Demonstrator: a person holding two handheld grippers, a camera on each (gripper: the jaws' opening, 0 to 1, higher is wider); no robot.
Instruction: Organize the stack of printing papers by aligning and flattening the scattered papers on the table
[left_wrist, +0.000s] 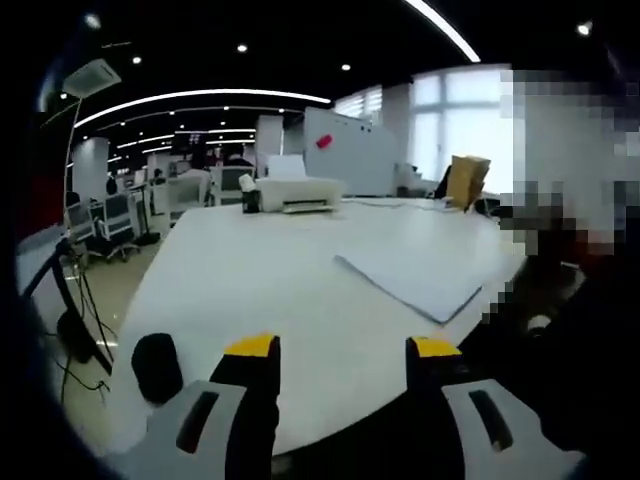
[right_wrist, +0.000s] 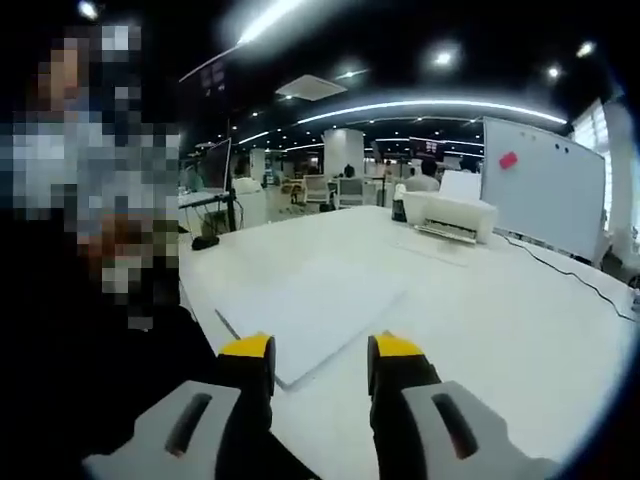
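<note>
A flat stack of white printing papers (left_wrist: 415, 277) lies near the table's edge, on the right side of the left gripper view. My left gripper (left_wrist: 345, 350) hangs open over the near edge of the white table (left_wrist: 260, 290), short of the stack and to its left. In the right gripper view the same stack (right_wrist: 315, 310) lies just beyond my right gripper (right_wrist: 322, 352), whose yellow-tipped fingers (right_wrist: 250, 350) stand apart above its near corner with nothing between them. The sheets look roughly aligned, one edge slightly offset.
A white printer (left_wrist: 300, 192) (right_wrist: 455, 213) with paper in its tray sits at the table's far side, a cable (right_wrist: 570, 272) trailing from it. A whiteboard (right_wrist: 540, 185) stands behind. A person sits close beside the stack. A cardboard box (left_wrist: 466, 180) rests further off. Office chairs (left_wrist: 110, 220) stand left.
</note>
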